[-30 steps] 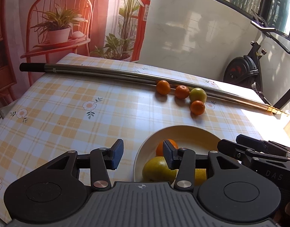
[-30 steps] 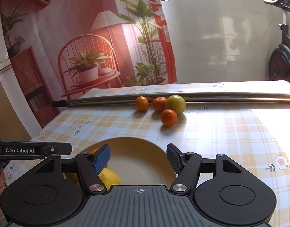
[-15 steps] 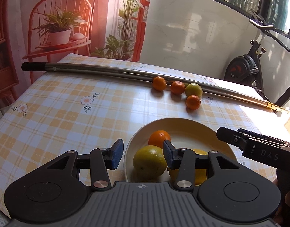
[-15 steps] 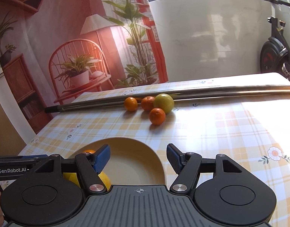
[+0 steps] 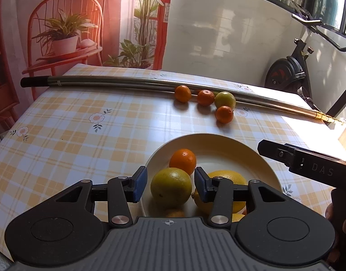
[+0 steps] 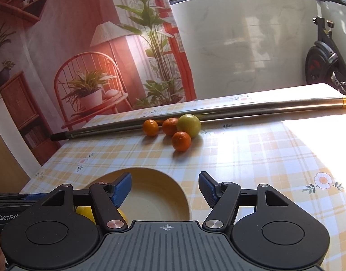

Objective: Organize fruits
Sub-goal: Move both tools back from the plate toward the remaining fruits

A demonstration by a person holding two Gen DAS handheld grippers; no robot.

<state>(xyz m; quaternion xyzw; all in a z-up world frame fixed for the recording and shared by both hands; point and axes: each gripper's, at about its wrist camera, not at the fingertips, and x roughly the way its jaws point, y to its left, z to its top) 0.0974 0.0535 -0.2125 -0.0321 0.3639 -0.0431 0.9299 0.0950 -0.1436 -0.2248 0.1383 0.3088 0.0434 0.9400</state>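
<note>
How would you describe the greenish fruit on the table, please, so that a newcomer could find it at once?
Find the long metal pole lying across the far side of the checked table. Four loose fruits sit against it, beyond the plate. The green fruit is the biggest and the only yellow-green one; the tangerines beside it are orange.

Lemons (image 5: 227, 178) half behind claw finger (image 5: 203, 187)

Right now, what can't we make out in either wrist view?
- Plate, left wrist: near rim and fruit count hidden by the left gripper.
- Same plate, right wrist: near half hidden by the right gripper; one lemon peeks out.
- Metal pole, right wrist: far end cut off by the frame edge.
</note>
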